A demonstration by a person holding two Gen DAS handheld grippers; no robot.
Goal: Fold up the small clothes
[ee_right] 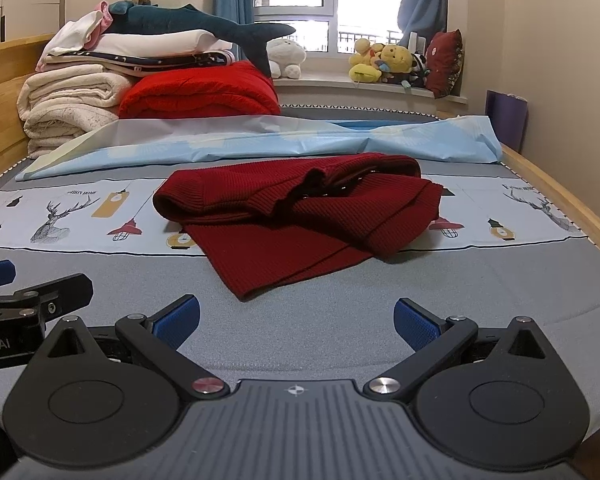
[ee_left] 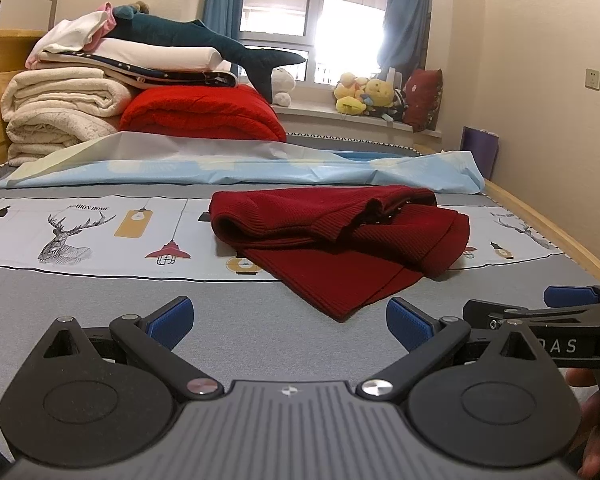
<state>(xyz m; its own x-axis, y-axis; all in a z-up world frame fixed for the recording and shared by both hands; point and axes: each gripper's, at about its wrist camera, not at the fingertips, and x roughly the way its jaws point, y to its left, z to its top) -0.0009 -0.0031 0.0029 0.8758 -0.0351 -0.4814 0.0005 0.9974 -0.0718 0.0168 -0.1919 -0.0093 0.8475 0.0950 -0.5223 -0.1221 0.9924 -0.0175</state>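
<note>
dark red ribbed knit, a small sweater (ee_left: 336, 240), lies crumpled and half folded in the middle of the bed (ee_left: 100, 300), partly on the grey cover and partly on a printed strip (ee_left: 80, 232) with deer heads and lamps. its near corner points toward the cameras, and its far part is bunched into loose folds.

the left gripper (ee_left: 290, 322) hovers low over the grey cover, near the sweater's near corner but not touching it; its blue-padded fingers stand wide apart with nothing between them. the right gripper (ee_right: 296, 320) sits just beside it on the right, also spread wide and empty, near the garment's near edge and clear of it. each gripper shows at the edge of the other's view.

farther back, a light blue sheet (ee_right: 260, 140) lies rumpled across the bed. at the far left are stacked cream blankets (ee_right: 68, 108), a red quilt (ee_right: 200, 92) and a dark teal plush shark (ee_right: 196, 24). soft toys (ee_right: 384, 62) sit on the windowsill at the far right.
</note>
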